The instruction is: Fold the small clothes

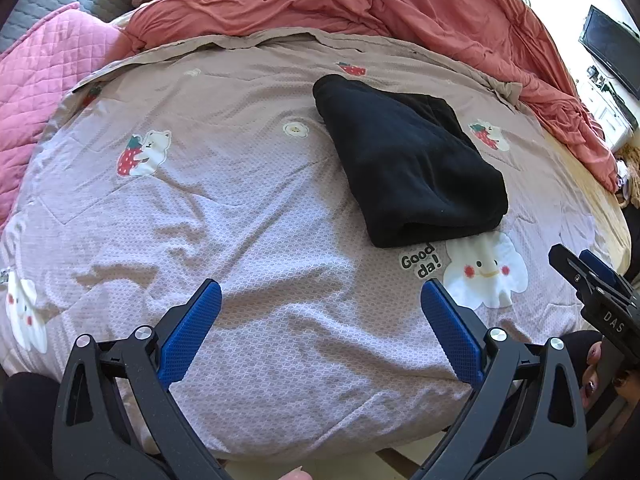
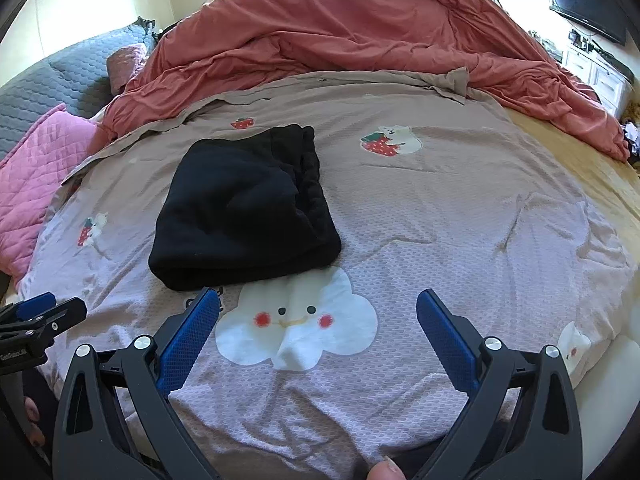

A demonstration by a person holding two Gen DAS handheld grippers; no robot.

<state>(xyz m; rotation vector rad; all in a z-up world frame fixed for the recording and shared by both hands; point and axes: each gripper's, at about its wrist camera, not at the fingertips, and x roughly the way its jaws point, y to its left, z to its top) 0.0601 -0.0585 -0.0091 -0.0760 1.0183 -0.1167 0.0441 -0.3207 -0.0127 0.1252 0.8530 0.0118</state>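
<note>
A black garment [image 1: 408, 160] lies folded into a thick bundle on the patterned bed cover [image 1: 240, 208]. The right wrist view has the same black garment [image 2: 244, 212] left of centre, just beyond that gripper's left pad. My left gripper [image 1: 320, 292] hovers open over bare cover, short of the bundle and to its left, with nothing between its blue pads. My right gripper [image 2: 318, 300] is open too, above a white cloud print [image 2: 296, 320], holding nothing. Each gripper shows at the edge of the other's view: the right gripper [image 1: 592, 280], the left gripper [image 2: 44, 312].
A bunched coral duvet [image 2: 360, 32] fills the far side of the bed. A pink quilted pillow [image 1: 52, 72] and a grey one [image 2: 60, 76] lie at the left. A dark screen [image 2: 584, 0] and white drawers [image 2: 600, 76] stand at the right. A person's fingers [image 1: 592, 376] hold the handles.
</note>
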